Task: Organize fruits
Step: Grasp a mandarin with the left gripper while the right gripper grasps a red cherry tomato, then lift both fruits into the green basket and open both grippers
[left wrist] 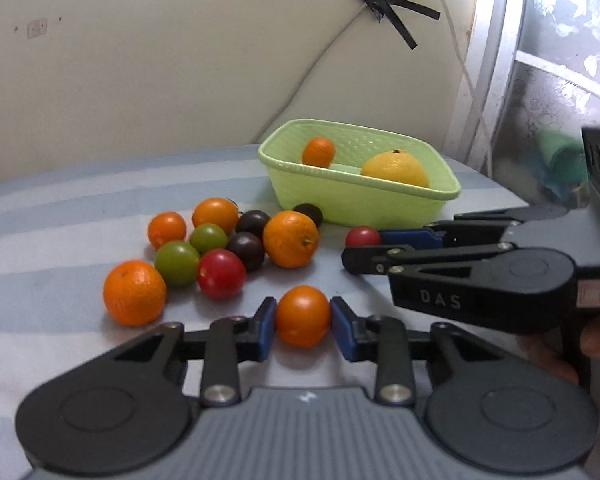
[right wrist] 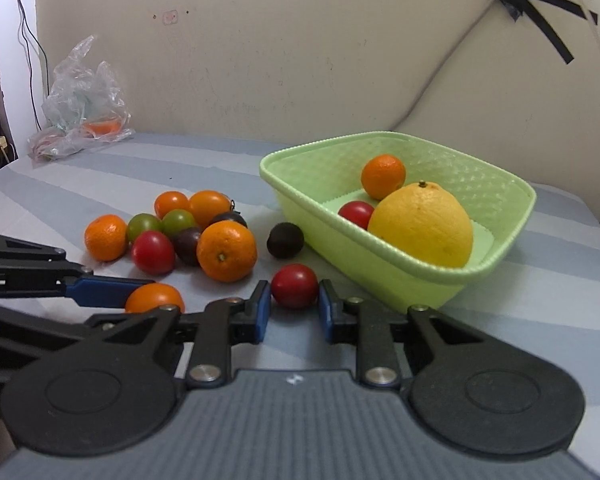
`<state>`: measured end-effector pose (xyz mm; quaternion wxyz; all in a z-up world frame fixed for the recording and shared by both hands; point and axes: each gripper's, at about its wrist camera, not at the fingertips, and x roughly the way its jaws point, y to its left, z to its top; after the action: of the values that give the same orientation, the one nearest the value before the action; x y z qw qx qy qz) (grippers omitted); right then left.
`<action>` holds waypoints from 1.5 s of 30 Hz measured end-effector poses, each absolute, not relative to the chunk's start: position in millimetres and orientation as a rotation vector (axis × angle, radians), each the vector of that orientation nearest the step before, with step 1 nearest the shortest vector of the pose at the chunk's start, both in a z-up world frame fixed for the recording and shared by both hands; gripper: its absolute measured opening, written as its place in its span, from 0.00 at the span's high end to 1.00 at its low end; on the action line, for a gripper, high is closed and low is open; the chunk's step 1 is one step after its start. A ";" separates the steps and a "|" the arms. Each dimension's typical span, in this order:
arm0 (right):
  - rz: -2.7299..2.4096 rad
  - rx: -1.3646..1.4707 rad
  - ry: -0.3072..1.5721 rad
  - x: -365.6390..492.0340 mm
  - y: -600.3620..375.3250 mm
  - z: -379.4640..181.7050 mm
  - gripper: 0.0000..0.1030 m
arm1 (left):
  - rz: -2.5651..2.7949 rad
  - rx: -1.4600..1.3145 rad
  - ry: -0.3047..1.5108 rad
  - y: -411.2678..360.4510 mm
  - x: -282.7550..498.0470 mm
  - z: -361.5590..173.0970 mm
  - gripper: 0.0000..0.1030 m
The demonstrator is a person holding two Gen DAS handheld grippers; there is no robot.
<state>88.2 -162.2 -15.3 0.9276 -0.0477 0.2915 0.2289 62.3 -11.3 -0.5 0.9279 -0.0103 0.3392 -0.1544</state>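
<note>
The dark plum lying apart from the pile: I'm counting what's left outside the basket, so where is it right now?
In the right wrist view the dark plum lies alone on the striped cloth, between the mandarin at the pile's edge and the green basket.

Green plastic basket (right wrist: 500,240), bumpy woven pattern. Shiny smooth tomatoes: red (right wrist: 295,285), orange (left wrist: 302,315). Dimpled matt peel on big yellow fruit (right wrist: 422,229). Soft striped cloth on bed (right wrist: 140,168). Matt black plastic gripper arms, blue rubbery pads (right wrist: 263,312), silver metal pins. Crinkly clear plastic bag (right wrist: 84,100).
</note>
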 end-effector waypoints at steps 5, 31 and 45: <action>0.473 -0.040 0.603 59.2 -179.1 -15.3 0.73 | -0.380 -0.046 0.692 -8.1 36.8 1.7 0.71; 0.338 0.039 0.385 23.3 -209.8 13.1 0.73 | -0.454 -0.103 0.612 -26.4 78.5 47.7 0.71; 0.194 0.065 0.378 134.3 -229.4 6.1 0.72 | -0.346 -0.195 0.717 -45.0 206.8 31.9 0.70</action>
<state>134.3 -229.4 6.1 0.9770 0.0320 0.1876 0.0964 206.8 -45.0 31.9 0.9172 -0.0947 0.3485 -0.1682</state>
